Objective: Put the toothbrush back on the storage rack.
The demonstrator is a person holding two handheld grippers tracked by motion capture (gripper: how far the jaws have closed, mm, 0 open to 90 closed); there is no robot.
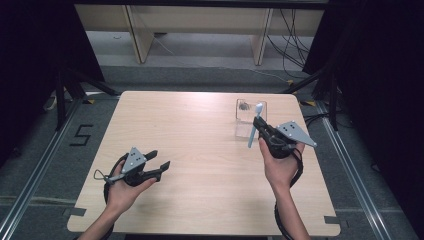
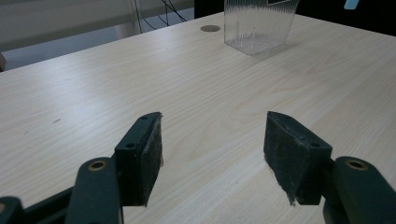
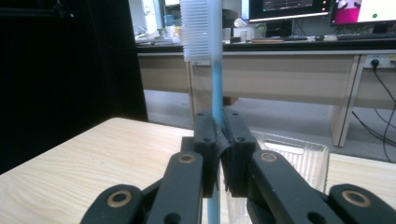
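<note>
Nearest me, my left gripper (image 1: 161,165) hovers open over the table (image 1: 200,150); my right gripper (image 3: 218,140) clamps a blue toothbrush (image 3: 215,84) upright beside the clear cup (image 1: 250,120).

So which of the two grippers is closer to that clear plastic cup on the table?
The right. The right gripper, clamped on a blue toothbrush, is held just in front of the clear cup. The left gripper sits open, far across the table to the cup's left.
</note>
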